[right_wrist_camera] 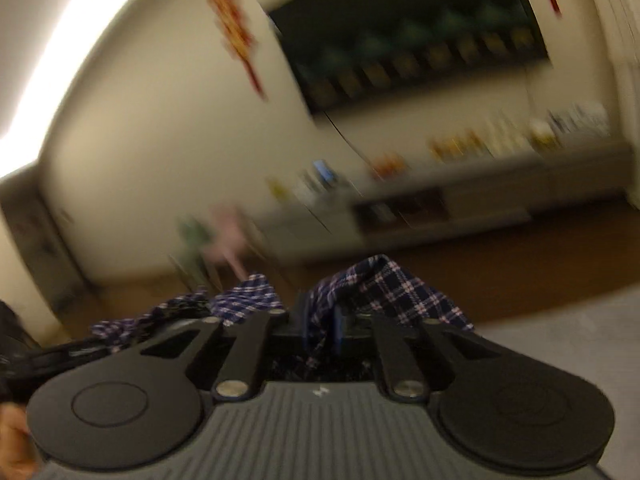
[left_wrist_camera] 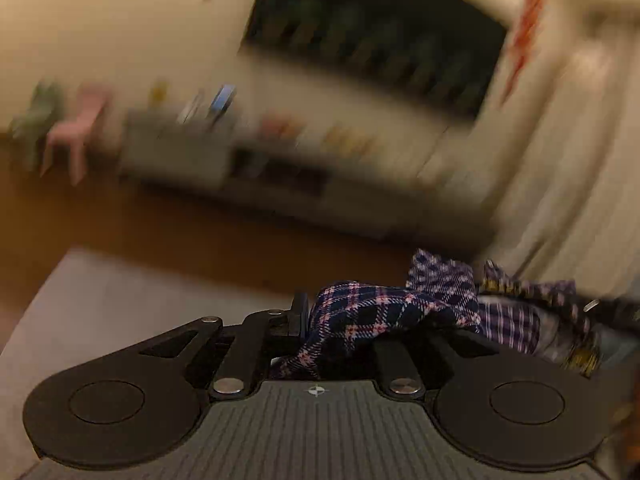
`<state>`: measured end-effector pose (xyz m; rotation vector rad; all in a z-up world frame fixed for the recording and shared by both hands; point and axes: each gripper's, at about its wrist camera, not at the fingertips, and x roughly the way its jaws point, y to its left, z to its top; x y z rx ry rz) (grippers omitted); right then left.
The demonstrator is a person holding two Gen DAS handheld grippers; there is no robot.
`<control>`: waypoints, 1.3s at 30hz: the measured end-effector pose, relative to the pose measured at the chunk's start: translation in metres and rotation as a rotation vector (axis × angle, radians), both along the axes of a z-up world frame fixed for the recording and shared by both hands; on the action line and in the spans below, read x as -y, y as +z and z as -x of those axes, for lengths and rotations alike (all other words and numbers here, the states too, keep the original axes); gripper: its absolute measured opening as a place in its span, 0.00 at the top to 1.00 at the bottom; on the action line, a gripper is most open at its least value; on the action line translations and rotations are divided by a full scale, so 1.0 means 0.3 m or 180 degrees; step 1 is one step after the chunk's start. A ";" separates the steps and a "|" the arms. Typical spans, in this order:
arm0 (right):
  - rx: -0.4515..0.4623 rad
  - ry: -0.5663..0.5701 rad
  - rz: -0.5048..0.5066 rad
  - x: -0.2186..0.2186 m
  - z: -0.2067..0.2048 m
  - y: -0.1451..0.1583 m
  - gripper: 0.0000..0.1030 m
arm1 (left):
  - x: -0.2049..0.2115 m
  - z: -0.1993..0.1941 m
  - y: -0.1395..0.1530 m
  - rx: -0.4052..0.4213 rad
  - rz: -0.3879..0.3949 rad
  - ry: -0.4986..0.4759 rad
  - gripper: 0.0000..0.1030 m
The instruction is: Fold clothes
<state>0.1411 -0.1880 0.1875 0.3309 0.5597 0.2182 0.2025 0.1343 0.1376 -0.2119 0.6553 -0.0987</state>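
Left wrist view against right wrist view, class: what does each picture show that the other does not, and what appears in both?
Only the left wrist view: the left tool shut on the plaid garment, and striped cloth with yellow trim beside it.
Only the right wrist view: the right tool with plaid cloth between its fingers, and a bright ceiling light strip.
Both: the dark wall screen, the low cabinet, red hangings, a pink chair.

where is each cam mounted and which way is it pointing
Left wrist: on the left tool, facing a blurred room with a dark wall screen; plaid cloth sits between its fingers.
Right wrist: on the right tool, facing the same room; a bit of hand shows low left.
Shared: plaid cloth, dark wall screen, a pink chair.
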 end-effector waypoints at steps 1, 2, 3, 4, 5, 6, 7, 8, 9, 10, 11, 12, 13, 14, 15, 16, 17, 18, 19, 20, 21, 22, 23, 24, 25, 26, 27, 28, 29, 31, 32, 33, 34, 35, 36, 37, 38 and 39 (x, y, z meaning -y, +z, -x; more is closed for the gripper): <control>-0.0357 -0.0175 0.0085 0.014 -0.068 -0.142 0.70 | -0.006 -0.054 -0.151 -0.0353 -0.0192 0.0148 0.89; -0.0698 -0.0344 0.0162 0.029 -0.130 -0.281 0.68 | -0.011 -0.108 -0.303 -0.0707 -0.0385 0.0296 0.88; -0.0804 -0.0403 0.0097 0.063 -0.104 -0.374 0.68 | -0.016 -0.089 -0.410 -0.0828 -0.0430 0.0269 0.88; -0.0809 -0.0246 -0.0064 0.099 -0.063 -0.444 0.65 | -0.024 -0.046 -0.468 -0.0797 -0.0428 0.0168 0.80; -0.0813 -0.0090 -0.0216 0.134 -0.021 -0.513 0.54 | -0.032 0.000 -0.522 -0.0753 -0.0422 0.0062 0.64; -0.0829 0.0047 -0.0220 0.156 0.037 -0.561 0.45 | -0.042 0.058 -0.570 -0.0722 -0.0427 0.0018 0.54; -0.0834 0.0171 -0.0107 0.178 0.106 -0.615 0.44 | -0.052 0.117 -0.617 -0.0692 -0.0432 -0.0019 0.41; -0.0898 0.0280 0.0051 0.184 0.153 -0.658 0.41 | -0.059 0.160 -0.651 -0.0711 -0.0453 -0.0042 0.36; -0.0962 0.0387 0.0211 0.189 0.202 -0.701 0.39 | -0.065 0.201 -0.682 -0.0734 -0.0474 -0.0064 0.33; -0.1018 0.0476 0.0415 0.185 0.257 -0.738 0.39 | -0.065 0.239 -0.700 -0.0823 -0.0478 -0.0074 0.28; -0.1073 0.0561 0.0622 0.179 0.307 -0.774 0.36 | -0.060 0.310 -0.697 -0.0840 -0.0491 -0.0127 0.22; -0.1122 0.0572 0.0861 0.162 0.295 -0.798 0.35 | -0.054 0.385 -0.692 -0.0850 -0.0504 -0.0184 0.15; -0.1172 0.0515 0.1152 0.153 0.330 -0.834 0.35 | -0.020 0.421 -0.680 -0.0804 -0.0598 -0.0259 0.06; -0.1216 0.0473 0.1338 0.143 0.335 -0.857 0.35 | 0.006 0.442 -0.676 -0.0764 -0.0724 -0.0319 0.06; -0.1260 0.0478 0.1447 0.137 0.337 -0.875 0.48 | 0.027 0.463 -0.685 -0.0732 -0.0861 -0.0364 0.06; -0.1332 0.0506 0.1446 0.136 0.334 -0.898 0.62 | 0.048 0.484 -0.696 -0.0700 -0.0998 -0.0407 0.08; -0.1408 0.0530 0.1405 0.137 0.320 -0.912 0.88 | 0.058 0.500 -0.714 -0.0675 -0.1097 -0.0405 0.22; -0.1417 0.0557 0.1415 0.137 0.311 -0.922 0.91 | 0.059 0.510 -0.733 -0.0690 -0.1162 -0.0411 0.35; -0.1404 0.0549 0.1460 0.139 0.321 -0.925 0.94 | 0.048 0.509 -0.756 -0.0732 -0.1127 -0.0426 0.50; -0.1392 0.0536 0.1505 0.142 0.331 -0.928 0.95 | 0.030 0.507 -0.758 -0.0714 -0.1154 -0.0404 0.56; -0.1385 0.0451 0.1557 0.162 0.327 -0.924 0.96 | 0.012 0.506 -0.758 -0.0691 -0.1189 -0.0378 0.60; -0.1379 0.0361 0.1611 0.183 0.322 -0.921 0.96 | -0.006 0.504 -0.758 -0.0667 -0.1224 -0.0353 0.70; -0.1387 0.0184 0.1713 0.218 0.316 -0.933 0.96 | -0.024 0.502 -0.758 -0.0644 -0.1259 -0.0327 0.72; -0.1402 -0.0002 0.1812 0.254 0.300 -0.945 0.96 | -0.062 0.497 -0.749 -0.0647 -0.1233 -0.0244 0.72; -0.1420 -0.0241 0.1924 0.303 0.286 -0.963 0.96 | -0.112 0.483 -0.744 -0.0652 -0.1164 -0.0140 0.72; -0.1436 -0.0431 0.2027 0.332 0.271 -0.974 0.96 | -0.161 0.468 -0.739 -0.0675 -0.1103 -0.0035 0.72; -0.1453 -0.0617 0.2141 0.361 0.261 -0.983 0.95 | -0.208 0.456 -0.733 -0.0709 -0.1045 0.0045 0.71; -0.1419 -0.0688 0.2173 0.358 0.259 -0.970 0.95 | -0.247 0.449 -0.723 -0.0727 -0.1007 0.0047 0.68; -0.1384 -0.0760 0.2205 0.356 0.256 -0.957 0.92 | -0.262 0.450 -0.701 -0.0673 -0.1015 0.0020 0.63; -0.1313 -0.0902 0.2268 0.350 0.251 -0.932 0.86 | -0.286 0.453 -0.655 -0.0553 -0.1039 -0.0040 0.59; -0.1267 -0.0966 0.2295 0.345 0.250 -0.916 0.82 | -0.298 0.455 -0.631 -0.0492 -0.1051 -0.0069 0.59; -0.1045 -0.0906 0.2252 0.297 0.278 -0.859 0.72 | -0.310 0.457 -0.608 -0.0432 -0.1063 -0.0099 0.57; -0.0811 -0.0729 0.2212 0.231 0.299 -0.809 0.67 | -0.297 0.443 -0.592 -0.0359 -0.1082 -0.0184 0.53; -0.0578 -0.0553 0.2170 0.166 0.320 -0.760 0.59 | -0.281 0.427 -0.576 -0.0285 -0.1102 -0.0273 0.52; -0.0354 -0.0372 0.2132 0.100 0.338 -0.712 0.57 | -0.265 0.412 -0.560 -0.0211 -0.1121 -0.0363 0.50; -0.0265 -0.0116 0.2213 0.022 0.318 -0.708 0.57 | -0.235 0.389 -0.550 -0.0127 -0.1202 -0.0445 0.44; -0.0175 0.0140 0.2291 -0.057 0.297 -0.703 0.57 | -0.203 0.365 -0.541 -0.0041 -0.1290 -0.0526 0.38; -0.0085 0.0397 0.2366 -0.135 0.277 -0.698 0.56 | -0.165 0.337 -0.543 0.0019 -0.1400 -0.0619 0.34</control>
